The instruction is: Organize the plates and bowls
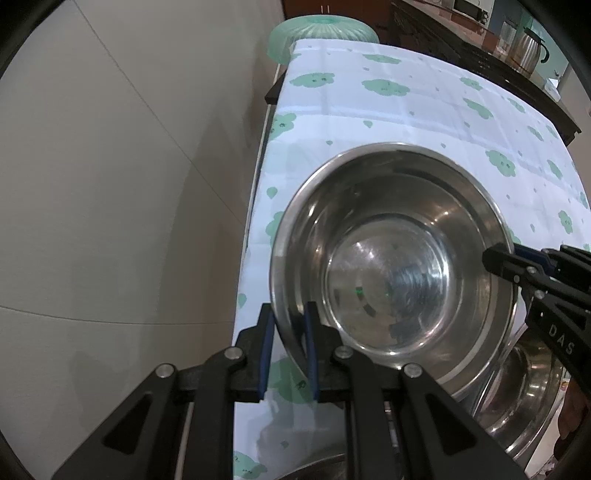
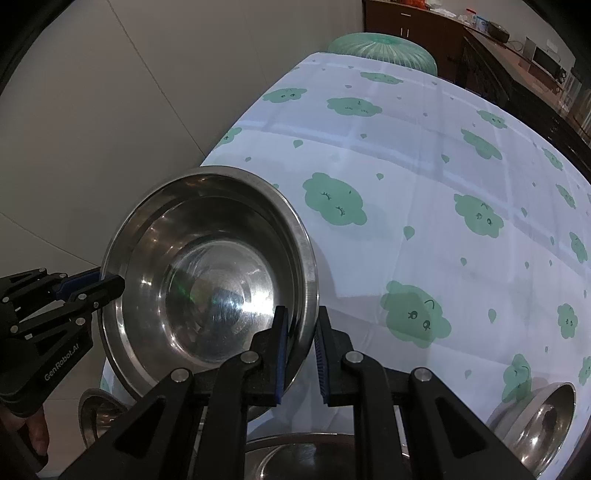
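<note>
A steel bowl (image 1: 391,266) hangs tilted above the surface (image 1: 388,110), gripped at opposite sides of its rim by both tools. In the left wrist view the left tool (image 1: 288,354) stands narrow, its blue pads (image 1: 266,354) closed on the bowl's near-left rim, one finger outside the wall and one inside. The right tool (image 1: 496,258) reaches in from the right edge of that view and pinches the far-right rim. In the right wrist view the same bowl (image 2: 210,273) sits low and left; the right tool (image 2: 300,350) is nearly closed on its near-right rim, wall between the pads, while the left tool (image 2: 110,284) holds the opposite rim from the left. The held bowl is empty, its polished bottom showing only reflections. Below it, near the lower edge, lie other steel bowls: one (image 2: 99,417) under the left side, one (image 2: 295,458) straight beneath the right tool, and one (image 2: 535,421) resting at the right on the surface. A white cloth (image 2: 406,166) with green cloud prints covers the surface. Past its far end stands a green ribbed bowl (image 2: 384,48) turned upside down, and dark wood cabinets (image 2: 424,22) behind.
</note>
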Tool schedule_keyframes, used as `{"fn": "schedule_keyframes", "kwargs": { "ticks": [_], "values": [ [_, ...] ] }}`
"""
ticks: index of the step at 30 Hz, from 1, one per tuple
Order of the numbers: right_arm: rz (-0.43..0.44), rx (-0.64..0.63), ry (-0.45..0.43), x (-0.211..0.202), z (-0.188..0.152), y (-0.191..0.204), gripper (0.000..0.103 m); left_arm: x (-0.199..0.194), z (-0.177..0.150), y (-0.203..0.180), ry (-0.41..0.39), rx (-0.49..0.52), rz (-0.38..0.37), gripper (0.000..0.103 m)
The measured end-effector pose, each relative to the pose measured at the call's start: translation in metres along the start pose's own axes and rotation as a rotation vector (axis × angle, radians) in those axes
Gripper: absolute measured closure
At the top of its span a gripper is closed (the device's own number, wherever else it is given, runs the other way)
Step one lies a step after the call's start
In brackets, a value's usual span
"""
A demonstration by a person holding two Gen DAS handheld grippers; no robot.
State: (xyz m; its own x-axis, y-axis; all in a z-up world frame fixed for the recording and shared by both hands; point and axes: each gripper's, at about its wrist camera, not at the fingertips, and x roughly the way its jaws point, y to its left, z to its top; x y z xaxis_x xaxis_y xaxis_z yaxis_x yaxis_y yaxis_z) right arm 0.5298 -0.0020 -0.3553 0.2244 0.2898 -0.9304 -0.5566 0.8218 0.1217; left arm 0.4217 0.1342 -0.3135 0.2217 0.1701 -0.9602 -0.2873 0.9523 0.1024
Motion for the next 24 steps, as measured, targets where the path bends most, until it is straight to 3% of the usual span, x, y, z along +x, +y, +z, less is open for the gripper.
{"fn": "schedule_keyframes", "kwargs": {
  "ticks": [24],
  "values": [
    [0.01, -0.023, -0.041, -0.033, -0.006, 0.019, 0.087, -0.028, -0.012, 0.013, -0.036, -0.021, 0.005, 0.089]
  ]
}}
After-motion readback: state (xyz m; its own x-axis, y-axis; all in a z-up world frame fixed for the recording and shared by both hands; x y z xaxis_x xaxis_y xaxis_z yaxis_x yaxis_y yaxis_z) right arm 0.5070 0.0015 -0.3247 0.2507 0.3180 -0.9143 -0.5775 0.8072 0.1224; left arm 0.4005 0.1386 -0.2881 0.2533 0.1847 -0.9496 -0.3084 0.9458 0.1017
